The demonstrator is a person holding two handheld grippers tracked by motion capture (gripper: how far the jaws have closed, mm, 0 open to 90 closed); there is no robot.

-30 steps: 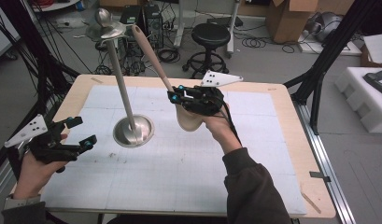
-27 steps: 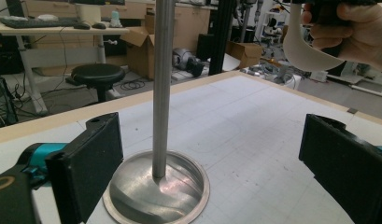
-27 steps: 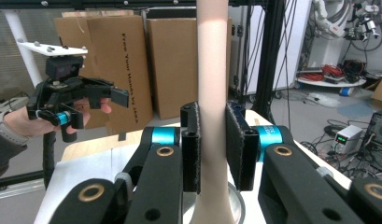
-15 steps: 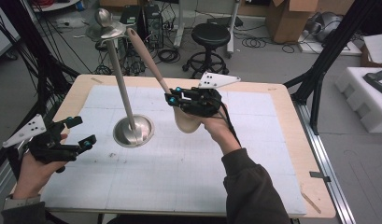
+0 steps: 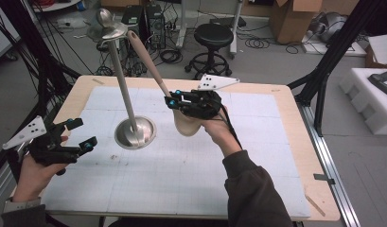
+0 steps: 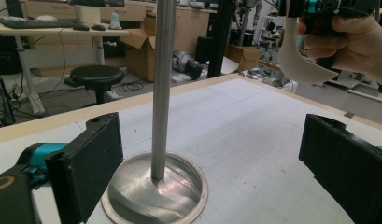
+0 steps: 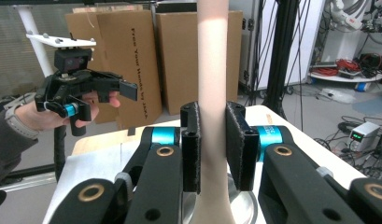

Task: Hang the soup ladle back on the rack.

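Behind our white table (image 5: 191, 175) sit boxes (image 5: 295, 19) and a stool (image 5: 213, 35). Nothing moved: right gripper (image 5: 176, 100) still pinches the spoon (image 5: 184, 120); left gripper (image 5: 81, 134) stays spread.

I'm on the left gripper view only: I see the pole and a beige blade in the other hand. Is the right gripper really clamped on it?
Observer: Yes. In the right gripper view, the right gripper squeezes the beige shoehorn by its handle, a pad on each side.
Operator: Where does the handle's far end point?
Observer: In the high view it slants up to the top of the metal stand and ends close beside it; I cannot tell whether they touch.
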